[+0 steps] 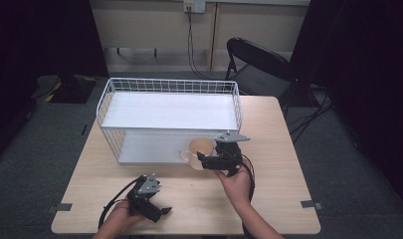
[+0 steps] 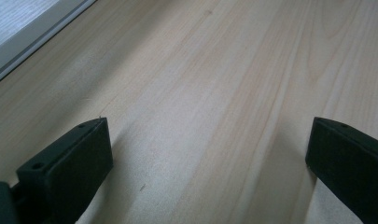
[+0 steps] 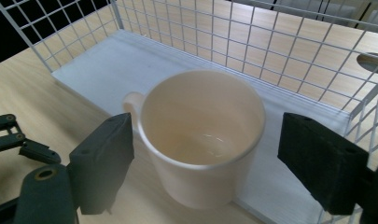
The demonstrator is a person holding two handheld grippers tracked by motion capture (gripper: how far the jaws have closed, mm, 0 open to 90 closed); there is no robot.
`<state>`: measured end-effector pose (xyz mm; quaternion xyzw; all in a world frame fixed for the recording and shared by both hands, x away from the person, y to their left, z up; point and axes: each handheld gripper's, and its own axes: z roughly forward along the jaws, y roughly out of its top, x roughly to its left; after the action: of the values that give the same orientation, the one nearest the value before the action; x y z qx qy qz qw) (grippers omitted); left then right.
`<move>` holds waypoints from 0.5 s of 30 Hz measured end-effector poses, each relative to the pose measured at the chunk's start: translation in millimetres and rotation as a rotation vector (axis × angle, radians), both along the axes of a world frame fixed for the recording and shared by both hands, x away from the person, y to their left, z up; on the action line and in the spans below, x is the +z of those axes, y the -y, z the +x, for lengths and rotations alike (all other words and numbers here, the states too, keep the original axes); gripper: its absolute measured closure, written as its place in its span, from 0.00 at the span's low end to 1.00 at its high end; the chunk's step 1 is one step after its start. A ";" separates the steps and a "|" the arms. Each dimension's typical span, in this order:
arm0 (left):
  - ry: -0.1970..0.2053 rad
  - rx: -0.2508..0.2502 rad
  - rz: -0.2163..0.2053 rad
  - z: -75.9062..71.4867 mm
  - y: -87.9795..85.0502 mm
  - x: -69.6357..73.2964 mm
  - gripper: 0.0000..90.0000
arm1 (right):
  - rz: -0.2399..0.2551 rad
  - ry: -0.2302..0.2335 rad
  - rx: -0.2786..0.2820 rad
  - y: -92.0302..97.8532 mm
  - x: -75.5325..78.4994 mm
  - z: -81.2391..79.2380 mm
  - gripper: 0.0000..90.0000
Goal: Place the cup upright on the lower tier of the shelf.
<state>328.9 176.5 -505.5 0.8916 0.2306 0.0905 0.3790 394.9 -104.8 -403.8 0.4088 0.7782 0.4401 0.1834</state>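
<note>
A cream mug (image 1: 200,148) stands upright and empty at the front right edge of the white wire rack's (image 1: 105,102) lower shelf, its handle pointing left. In the right gripper view the mug (image 3: 200,140) sits between the jaws of my right gripper (image 3: 205,154). The left jaw is close beside the handle, and the right jaw is a clear gap away from the mug's wall. This right gripper (image 1: 205,162) is open. My left gripper (image 1: 158,211) rests near the table's front edge, open, with bare wood between its jaws (image 2: 210,154).
The rack (image 3: 270,51) has an upper white shelf (image 1: 169,110) and a lower shelf (image 3: 112,65) with wire mesh behind and at the sides. The wooden table (image 1: 283,199) extends to the right and front. A black folding chair (image 1: 258,62) stands behind the table.
</note>
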 end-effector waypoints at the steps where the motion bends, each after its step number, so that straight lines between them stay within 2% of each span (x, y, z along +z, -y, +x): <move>1: 0.000 0.000 0.000 0.0 0.0 0.0 0.00 | 0.000 -0.003 0.005 -0.4 -0.1 -0.8 0.19; 5: 0.000 0.000 0.000 0.0 0.0 0.0 0.00 | -0.012 -0.004 0.006 -0.8 -2.4 -4.1 0.18; 9: 0.000 0.000 0.000 0.0 0.0 0.0 0.00 | -0.033 0.007 -0.018 0.4 -7.3 -4.7 0.17; 15: 0.000 0.000 0.000 0.0 0.0 0.0 0.00 | -0.034 -0.014 -0.031 -0.1 -13.4 -1.8 0.17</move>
<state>328.9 176.5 -505.5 0.8917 0.2306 0.0904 0.3789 393.1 -104.7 -417.2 0.4207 0.7803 0.4211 0.1918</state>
